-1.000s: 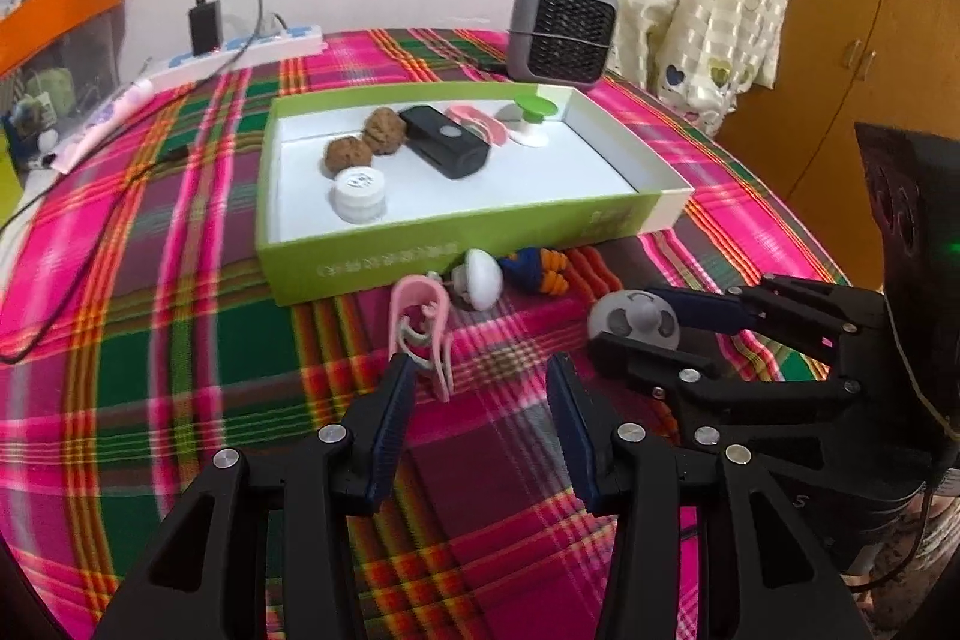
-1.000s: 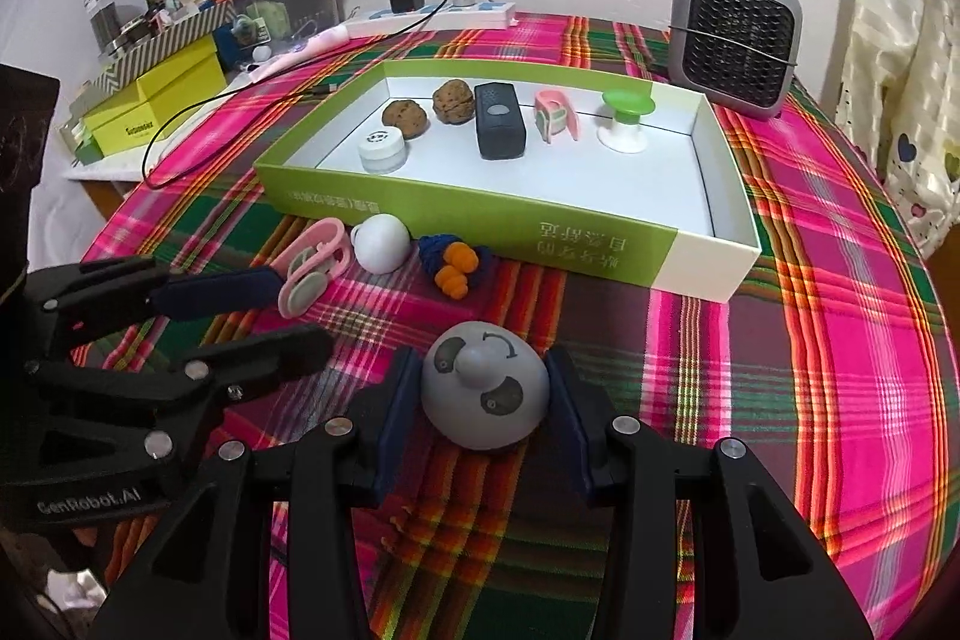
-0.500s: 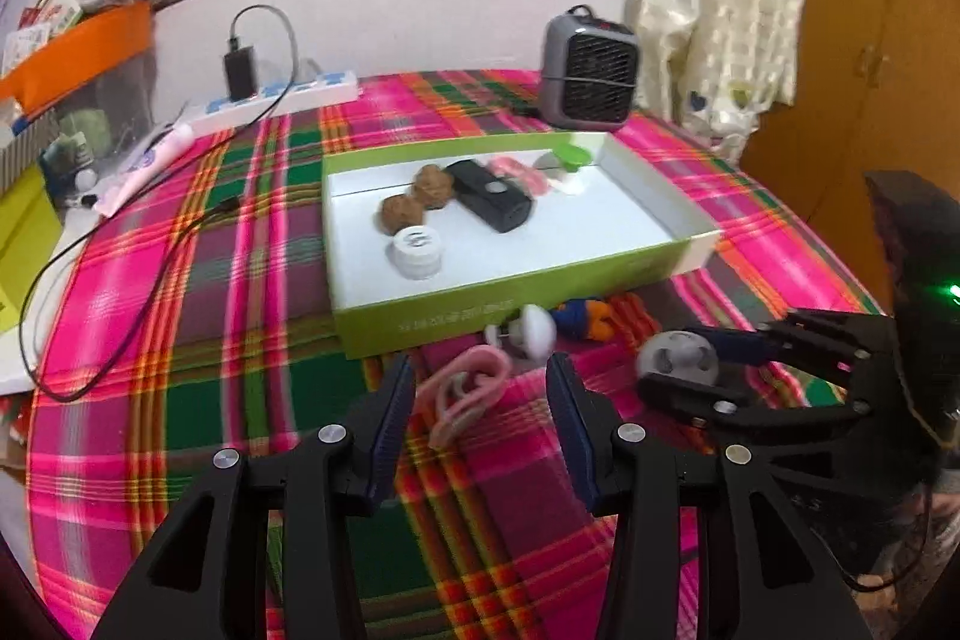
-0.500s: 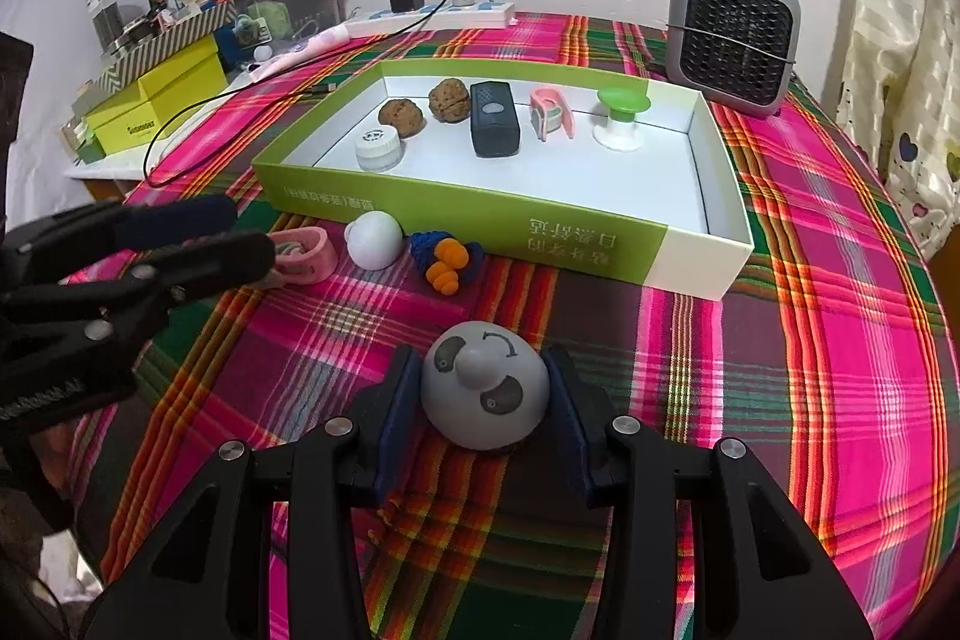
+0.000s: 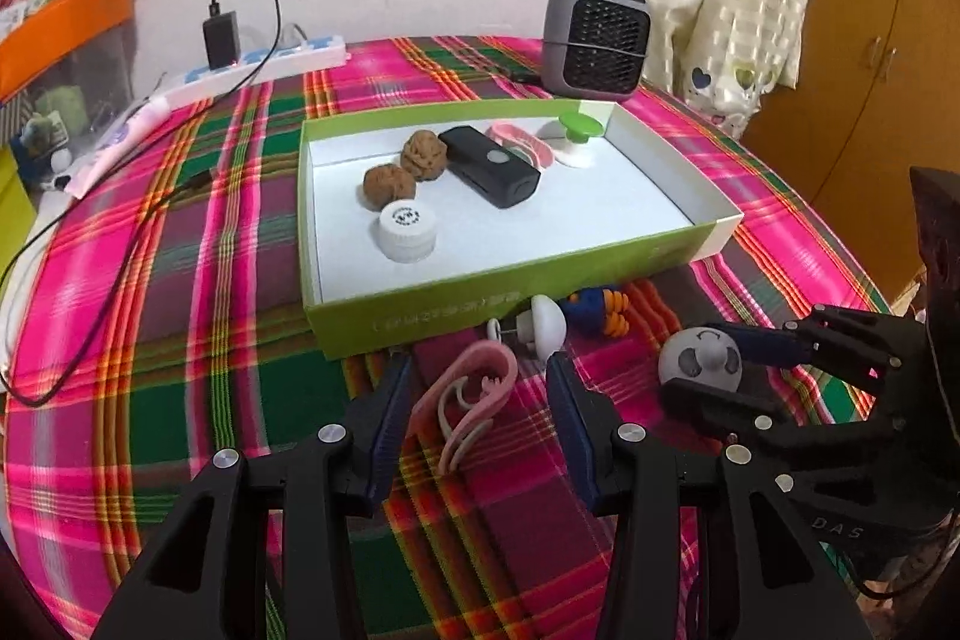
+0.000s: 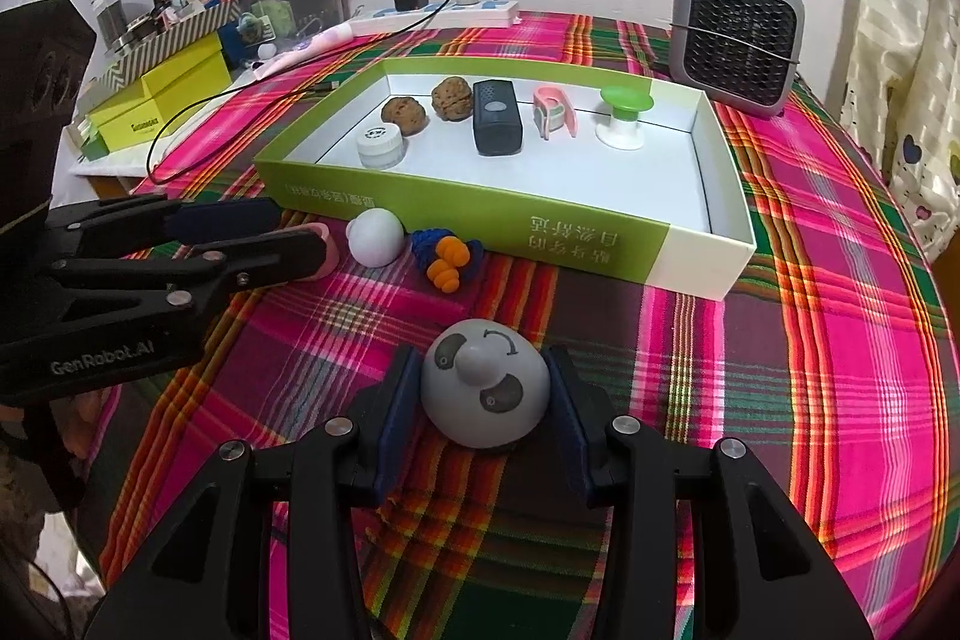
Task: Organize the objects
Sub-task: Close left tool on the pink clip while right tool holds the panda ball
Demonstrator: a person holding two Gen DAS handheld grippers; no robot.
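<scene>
A grey dome toy (image 6: 485, 388) with a nub sits on the plaid cloth, and my right gripper (image 6: 483, 358) is shut on it, both pads against its sides. My left gripper (image 5: 477, 370) is open, and a pink clip (image 5: 480, 370) lies on the cloth between its fingers. Just past it, against the green box (image 5: 420, 304), rest a white knob (image 5: 543, 325) and a blue-and-orange toy (image 5: 597, 310). Inside the box are two walnuts, a white cap, a black device, another pink clip and a green-topped piece. The left gripper (image 6: 294, 229) also shows in the right wrist view.
A grey fan heater (image 5: 594, 40) stands behind the box, and a power strip (image 5: 264, 61) with a charger and trailing black cable lies at the back left. Yellow boxes (image 6: 162, 100) and clutter sit on a side shelf beyond the table's left edge.
The left gripper's view rose and shifted; the pink clip, earlier ahead of its fingertips, now lies tilted between them. The right gripper and the grey dome toy stayed put.
</scene>
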